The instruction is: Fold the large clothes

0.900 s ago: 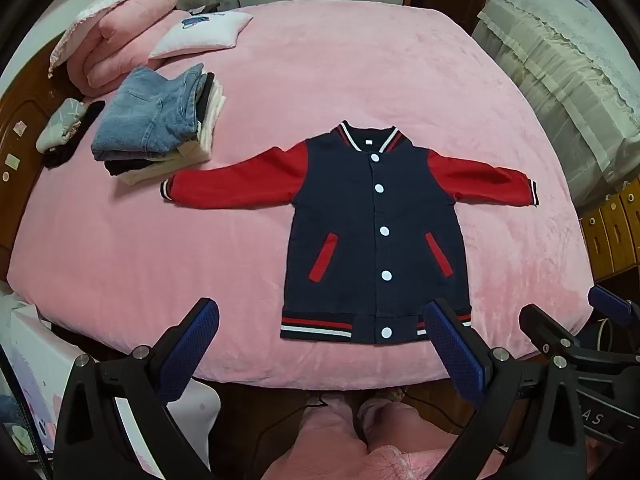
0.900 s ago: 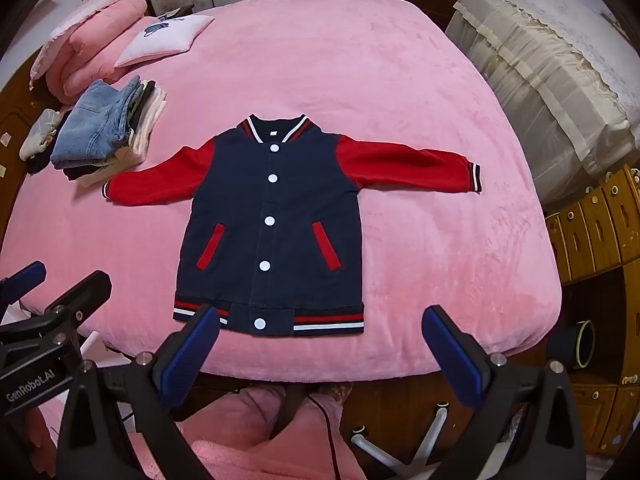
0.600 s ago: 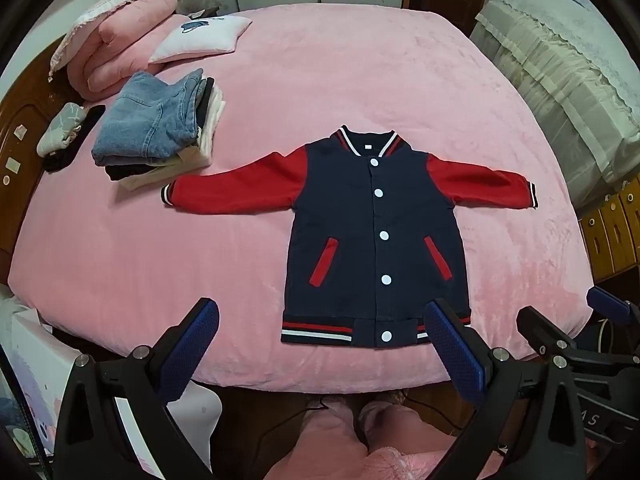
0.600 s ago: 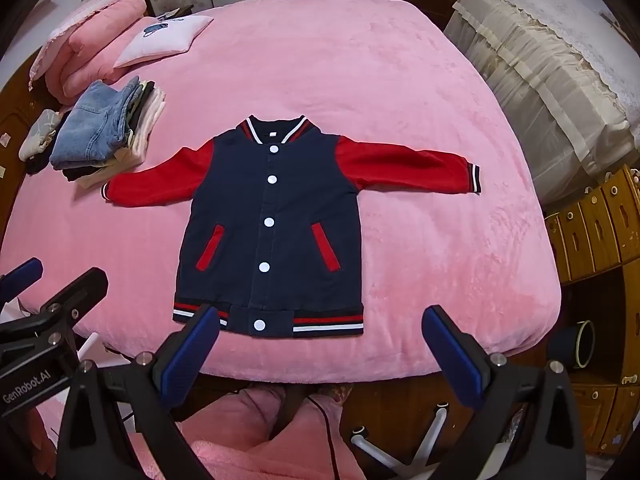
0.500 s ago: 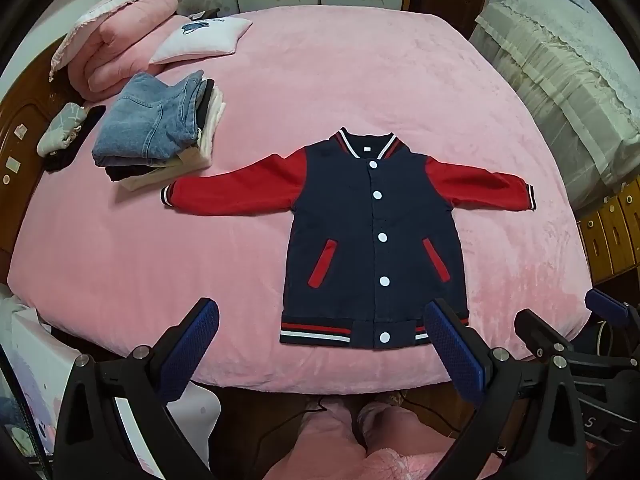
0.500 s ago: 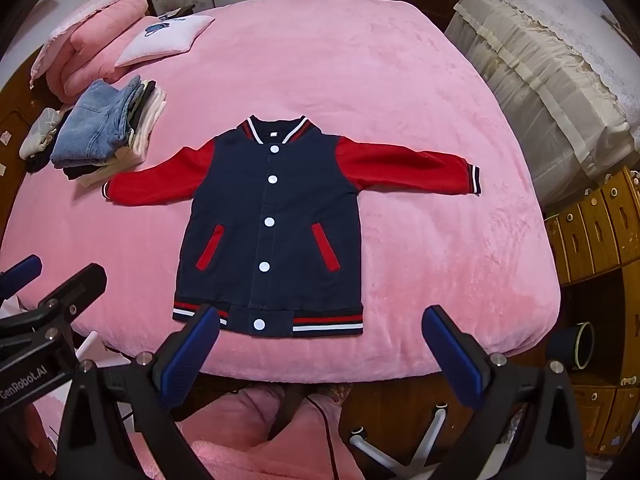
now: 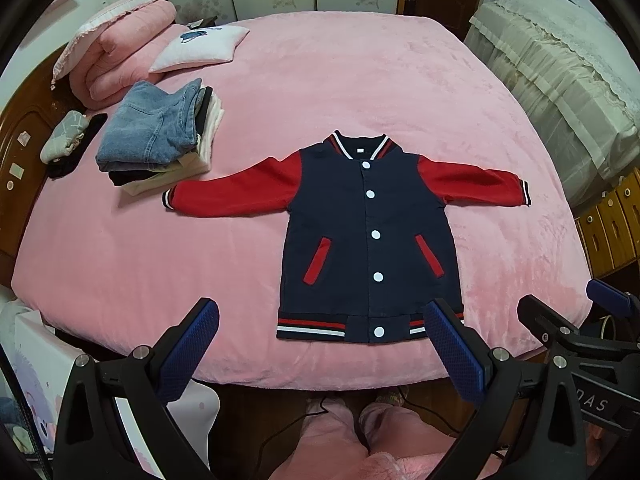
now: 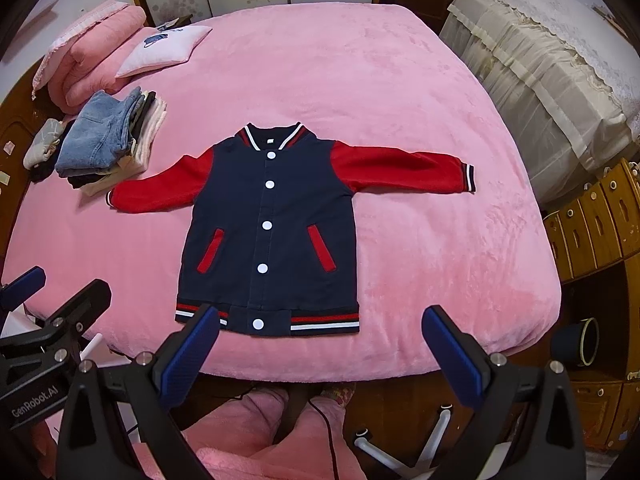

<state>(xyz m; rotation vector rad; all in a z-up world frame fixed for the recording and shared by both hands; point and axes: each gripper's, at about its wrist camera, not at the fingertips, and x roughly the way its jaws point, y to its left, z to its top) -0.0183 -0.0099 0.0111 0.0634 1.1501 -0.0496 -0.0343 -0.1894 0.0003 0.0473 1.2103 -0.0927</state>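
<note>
Clearly, in the left wrist view, the left gripper (image 7: 320,344) is hanging wide and empty short of the one jacket (image 7: 370,236), which is lying flat and buttoned on the bed (image 7: 340,80); it is best taking the left sleeve (image 7: 236,190) by its cuff. In the right wrist view, the right gripper (image 8: 320,344) is gaping equally wide; I am counting two sleeves, five buttons, one clothes stack (image 8: 108,140).
</note>
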